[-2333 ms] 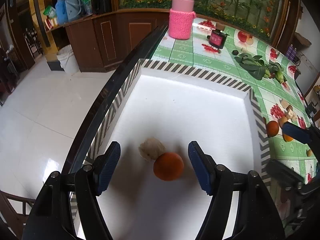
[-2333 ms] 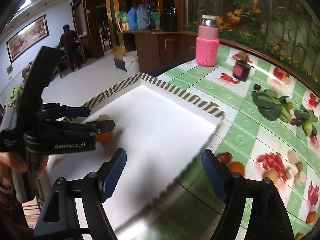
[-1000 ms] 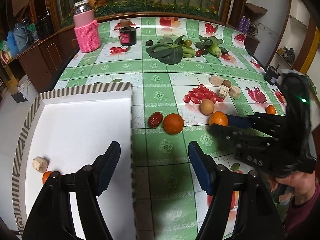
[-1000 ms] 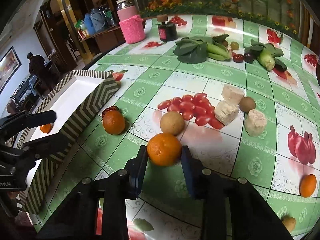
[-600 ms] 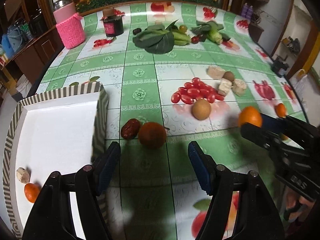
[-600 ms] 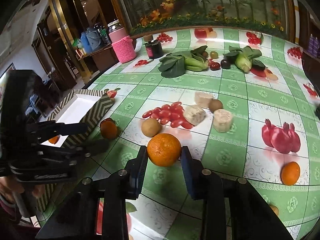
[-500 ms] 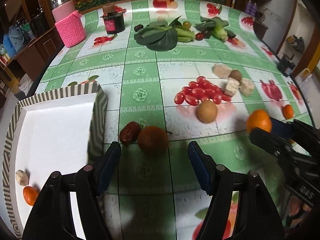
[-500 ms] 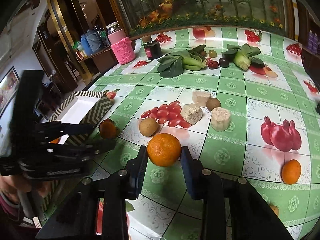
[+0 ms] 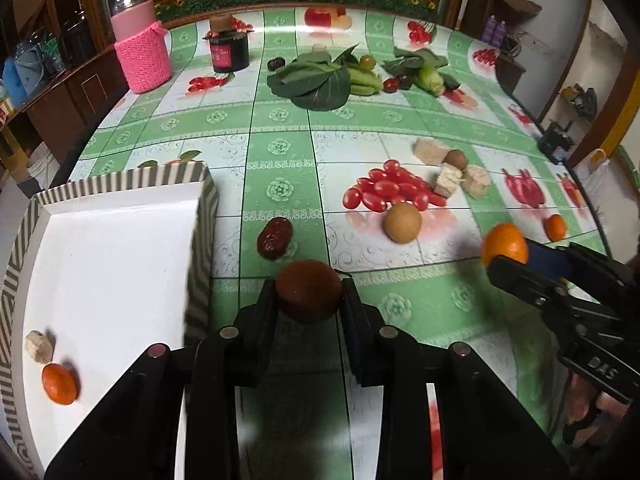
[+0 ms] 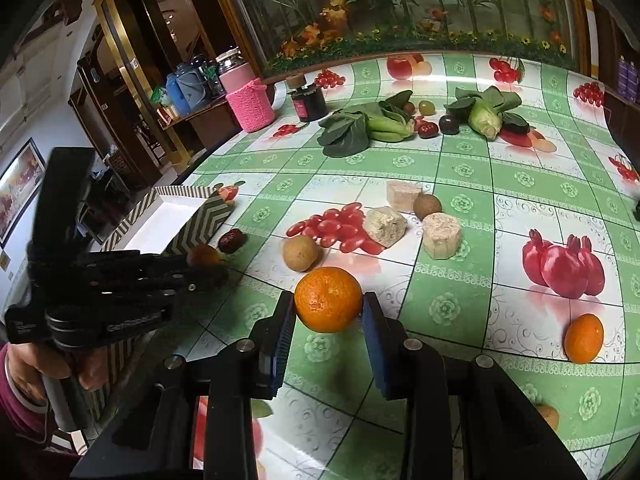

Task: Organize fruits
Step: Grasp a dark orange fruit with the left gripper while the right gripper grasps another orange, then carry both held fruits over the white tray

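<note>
My left gripper (image 9: pixel 309 300) is shut on an orange (image 9: pixel 309 290) that looks dark in shadow, just right of the white tray (image 9: pixel 120 216) with the striped rim. The tray holds a small orange (image 9: pixel 59 383) and a beige chunk (image 9: pixel 39 346). My right gripper (image 10: pixel 328 320) is shut on a bright orange (image 10: pixel 328 298) and holds it above the green tablecloth; it also shows at the right of the left wrist view (image 9: pixel 505 245). The left gripper with its orange shows in the right wrist view (image 10: pixel 204 257).
On the table lie a red date (image 9: pixel 274 238), a brown round fruit (image 9: pixel 402 222), cherry tomatoes (image 9: pixel 384 190), beige chunks (image 9: pixel 452 170), a small orange (image 10: pixel 583 338) and leafy greens (image 9: pixel 316 80). A pink-sleeved jar (image 9: pixel 141 50) and a dark jar (image 9: pixel 229 46) stand at the back.
My left gripper has swung from the tray to the table and closed on the orange beside the date. My right gripper keeps its orange, lifted and carried slightly right.
</note>
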Available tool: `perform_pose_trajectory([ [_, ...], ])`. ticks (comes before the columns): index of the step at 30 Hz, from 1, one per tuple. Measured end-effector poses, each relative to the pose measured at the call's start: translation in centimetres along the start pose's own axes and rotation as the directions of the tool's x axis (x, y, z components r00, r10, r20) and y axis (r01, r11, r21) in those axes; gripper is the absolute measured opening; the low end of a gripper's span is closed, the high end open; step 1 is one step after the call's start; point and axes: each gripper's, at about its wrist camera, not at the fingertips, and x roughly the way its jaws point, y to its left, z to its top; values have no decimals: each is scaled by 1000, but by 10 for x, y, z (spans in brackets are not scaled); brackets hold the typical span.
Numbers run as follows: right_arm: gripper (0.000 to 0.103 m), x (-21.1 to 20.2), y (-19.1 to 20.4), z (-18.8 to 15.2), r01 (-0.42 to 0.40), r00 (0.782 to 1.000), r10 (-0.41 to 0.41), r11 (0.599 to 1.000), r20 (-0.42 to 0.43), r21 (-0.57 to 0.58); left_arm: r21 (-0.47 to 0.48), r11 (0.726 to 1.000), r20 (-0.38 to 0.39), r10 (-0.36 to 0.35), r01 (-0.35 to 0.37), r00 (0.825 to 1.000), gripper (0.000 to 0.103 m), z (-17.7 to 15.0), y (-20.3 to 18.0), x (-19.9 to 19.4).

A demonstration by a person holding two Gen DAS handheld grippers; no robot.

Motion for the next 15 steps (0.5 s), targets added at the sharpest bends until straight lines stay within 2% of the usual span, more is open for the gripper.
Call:
perform_pose_trajectory([
  [5,34,-6,13,-2,9,1000,-9,1000,2,-7,-12,1000,32,-17,17,999,28,-5,12,-23],
  [15,34,-11,53,-2,-6,1000,6,999,4,-43,-28,997,92,69,-66,993,28,-21,43,-52],
])
